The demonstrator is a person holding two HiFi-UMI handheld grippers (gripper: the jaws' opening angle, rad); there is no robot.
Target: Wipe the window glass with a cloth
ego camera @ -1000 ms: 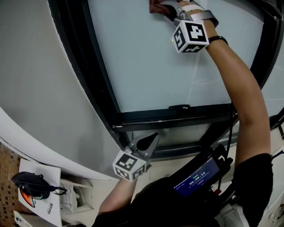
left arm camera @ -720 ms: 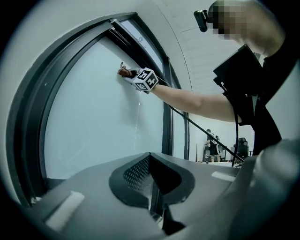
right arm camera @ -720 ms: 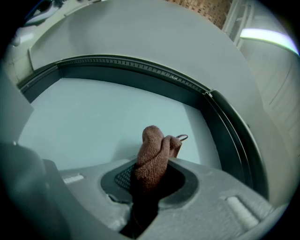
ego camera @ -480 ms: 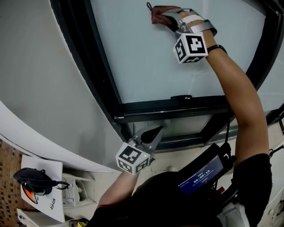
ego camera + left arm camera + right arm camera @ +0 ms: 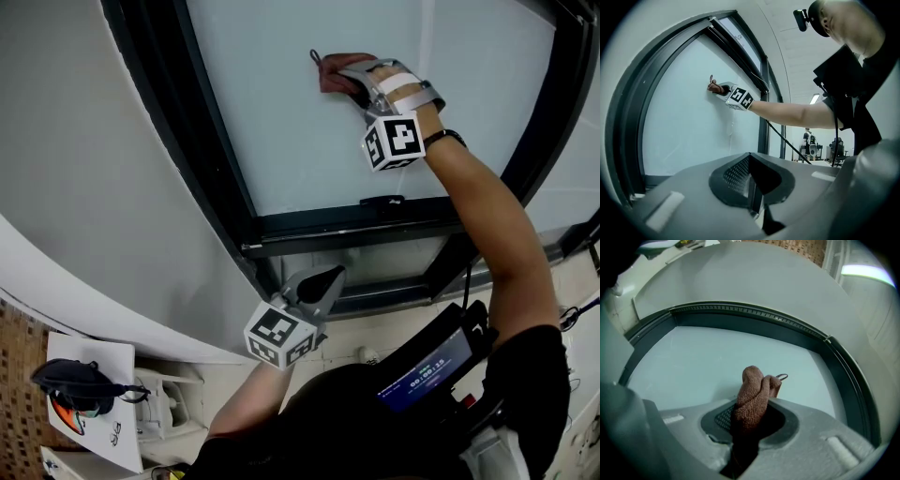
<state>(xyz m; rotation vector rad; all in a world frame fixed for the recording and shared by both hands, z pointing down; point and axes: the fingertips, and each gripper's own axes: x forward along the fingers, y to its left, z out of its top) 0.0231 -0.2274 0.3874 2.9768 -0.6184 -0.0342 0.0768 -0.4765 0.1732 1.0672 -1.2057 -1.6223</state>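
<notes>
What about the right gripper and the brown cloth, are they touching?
Touching. The right gripper view shows the cloth pinched between the jaws of the right gripper.

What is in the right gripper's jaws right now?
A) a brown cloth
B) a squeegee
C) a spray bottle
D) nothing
A: the right gripper is shut on the cloth, which bulges out between its jaws, held up at the glass.
</notes>
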